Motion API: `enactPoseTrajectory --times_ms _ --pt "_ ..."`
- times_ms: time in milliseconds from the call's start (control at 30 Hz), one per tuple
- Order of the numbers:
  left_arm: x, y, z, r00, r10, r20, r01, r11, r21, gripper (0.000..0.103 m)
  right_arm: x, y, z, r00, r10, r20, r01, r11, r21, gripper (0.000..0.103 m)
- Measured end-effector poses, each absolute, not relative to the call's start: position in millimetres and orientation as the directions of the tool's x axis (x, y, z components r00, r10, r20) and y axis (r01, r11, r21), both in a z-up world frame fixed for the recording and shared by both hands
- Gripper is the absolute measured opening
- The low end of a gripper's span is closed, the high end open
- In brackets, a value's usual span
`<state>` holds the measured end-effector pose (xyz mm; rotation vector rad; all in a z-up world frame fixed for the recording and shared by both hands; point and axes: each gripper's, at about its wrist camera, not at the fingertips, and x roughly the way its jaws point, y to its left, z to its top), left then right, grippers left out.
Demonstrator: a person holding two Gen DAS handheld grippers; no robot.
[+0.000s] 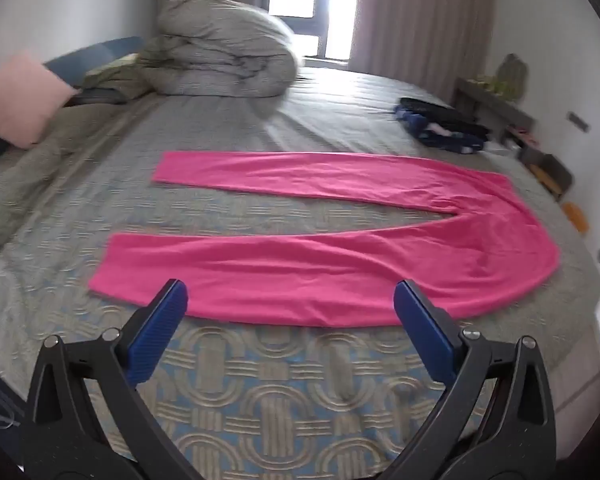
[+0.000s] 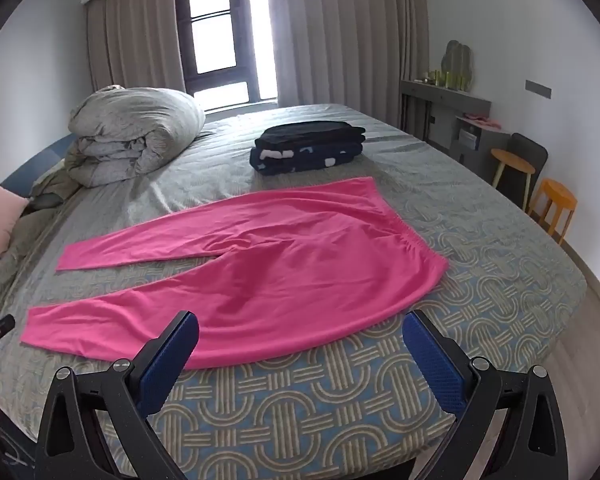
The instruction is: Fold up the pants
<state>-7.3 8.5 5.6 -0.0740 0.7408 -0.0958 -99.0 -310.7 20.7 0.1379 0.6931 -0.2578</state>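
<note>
pants (image 1: pixel 324 280) laid flat on bed (image 1: pixel 260 392), legs apart | judged light, limp, slippery; best pinched at cuff and waistband | left gripper (image 1: pixel 291 294) wide, nothing held | right gripper (image 2: pixel 301 326) wide, nothing held

A: so what are the hands doing?

B: both wide open, nothing held. left gripper (image 1: pixel 290 294) has its jaws spread far apart, blue pads (image 1: pixel 156 336) facing inward, black linkage arms angling out toward the bottom corners

A: and the other one?

B: same deal. right gripper (image 2: pixel 300 326) is spread just as wide, blue pads (image 2: pixel 434 364) facing each other, pointing forward and a bit down. a bit of the left one also pokes in at the far left edge of the right wrist view
</note>
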Motion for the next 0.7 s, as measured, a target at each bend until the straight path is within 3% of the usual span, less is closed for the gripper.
enactPoseTrajectory --times_ms 167,267,500,700 --pt "-10.3 3.5 9.7 0.767 -0.061 -0.639 0.037 0.998 -0.051 0.103 -98.1 -314.2 16.3 0.733 -0.184 -0.655 0.289 0.956 0.055 0.103" --pt "-5.3 0.2 6.4 0.746 -0.019 -0.665 0.021 1.000 -0.005 0.102 -97.7 -315.6 14.4 0.713 -0.217 -0.667 0.326 0.944 0.042 0.103" --pt "-10.1 2.7 4.7 0.724 -0.146 -0.675 0.070 0.988 -0.139 0.102 -102.0 -317.5 15.5 0.723 -0.224 -0.653 0.326 0.945 0.037 0.103" --pt "-5.3 -3.0 5.5 0.698 -0.111 -0.708 0.044 0.993 -0.113 0.102 -93.3 -316.8 11.5 0.649 -0.289 -0.704 0.371 0.928 -0.039 0.103"
